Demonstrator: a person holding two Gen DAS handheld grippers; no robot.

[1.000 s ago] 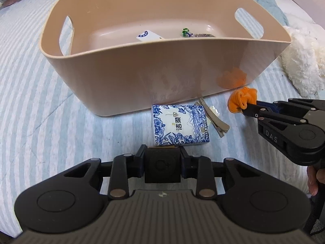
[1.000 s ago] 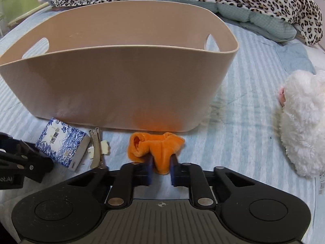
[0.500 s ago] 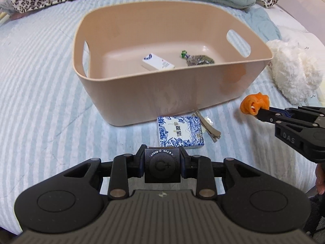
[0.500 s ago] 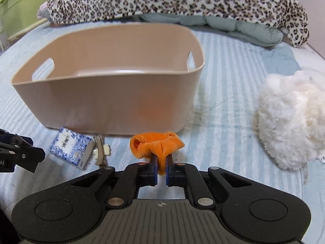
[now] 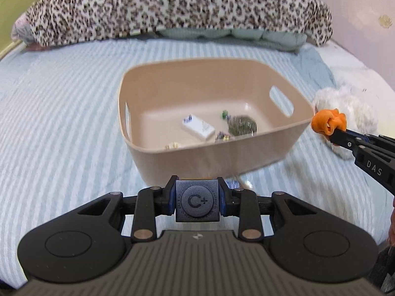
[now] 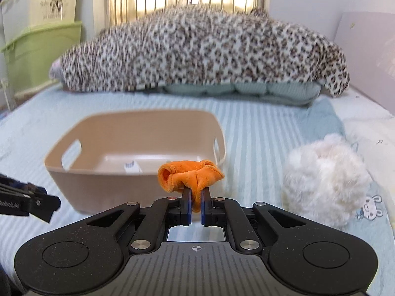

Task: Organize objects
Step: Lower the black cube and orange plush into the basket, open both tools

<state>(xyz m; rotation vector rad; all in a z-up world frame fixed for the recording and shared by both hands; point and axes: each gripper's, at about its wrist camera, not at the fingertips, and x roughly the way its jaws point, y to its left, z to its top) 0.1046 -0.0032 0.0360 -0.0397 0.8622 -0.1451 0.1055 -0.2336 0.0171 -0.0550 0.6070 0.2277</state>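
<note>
A beige plastic basket (image 5: 259, 148) (image 6: 103, 187) stands on the striped bed, holding a white box (image 5: 197, 129), a dark green item (image 5: 242, 124) and small trinkets. My left gripper (image 5: 197, 198) is shut on a dark square compact marked C+ (image 5: 197, 201), held raised in front of the basket's near wall. My right gripper (image 6: 196, 197) is shut on an orange velvet scrunchie (image 6: 190, 178), held up in the air near the basket's right corner; it also shows in the left wrist view (image 5: 328, 122).
A white fluffy plush (image 6: 325, 180) (image 5: 345, 108) lies right of the basket. A leopard-print blanket (image 5: 172, 12) and teal quilt (image 6: 237, 91) fill the back. Green and cream storage bins (image 6: 37, 39) stand at far left. A hair clip (image 5: 243, 182) lies by the basket's front.
Both grippers have risen and pulled back from the bed. The scrunchie is lifted off the sheet to basket-rim height. The blue tissue pack has dropped out of view behind the compact.
</note>
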